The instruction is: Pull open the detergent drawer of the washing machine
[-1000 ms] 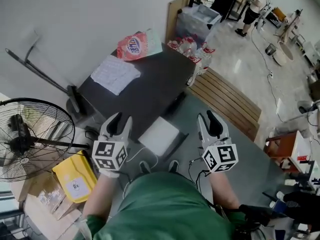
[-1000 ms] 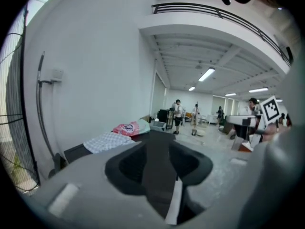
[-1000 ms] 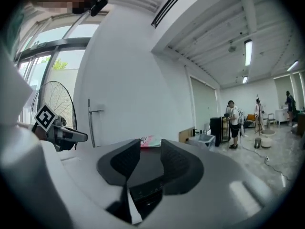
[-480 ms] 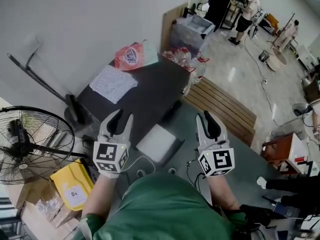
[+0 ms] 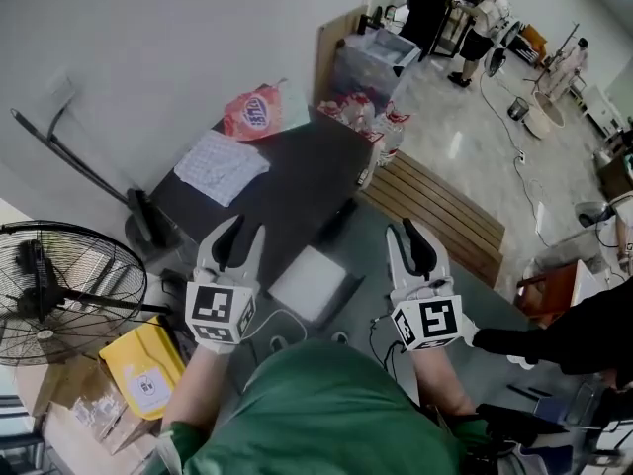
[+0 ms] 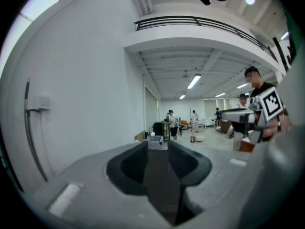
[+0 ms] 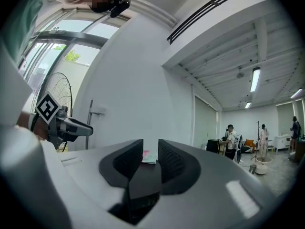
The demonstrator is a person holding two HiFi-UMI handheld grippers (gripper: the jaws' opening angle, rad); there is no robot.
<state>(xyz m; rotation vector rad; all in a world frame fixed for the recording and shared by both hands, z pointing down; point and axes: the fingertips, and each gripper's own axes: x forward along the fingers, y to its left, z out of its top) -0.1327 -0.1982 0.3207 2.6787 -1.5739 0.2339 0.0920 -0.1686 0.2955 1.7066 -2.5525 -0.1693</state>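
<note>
Both grippers hang side by side in front of my green-clad body, pointing out level. In the head view my left gripper [image 5: 244,234] has its jaws apart with nothing between them; the left gripper view shows the same gap [image 6: 157,149], with only the room beyond. My right gripper [image 5: 406,231] keeps a narrower gap [image 7: 150,151], also empty. Below and ahead of them stands a dark grey flat-topped unit [image 5: 297,196], and a white rectangular panel [image 5: 311,283] lies at its near edge between the grippers. I cannot make out a detergent drawer.
On the dark top lie white papers [image 5: 223,166] and an orange detergent bag [image 5: 255,112]. A floor fan [image 5: 59,290] and a yellow box [image 5: 143,364] stand at the left, a slatted wooden bench [image 5: 435,211] at the right. A black sleeve [image 5: 554,339] reaches in from the right; people stand far back.
The head view has shifted a little and both grippers sit slightly higher. The right jaws have narrowed. A black-sleeved arm has come in at the right edge.
</note>
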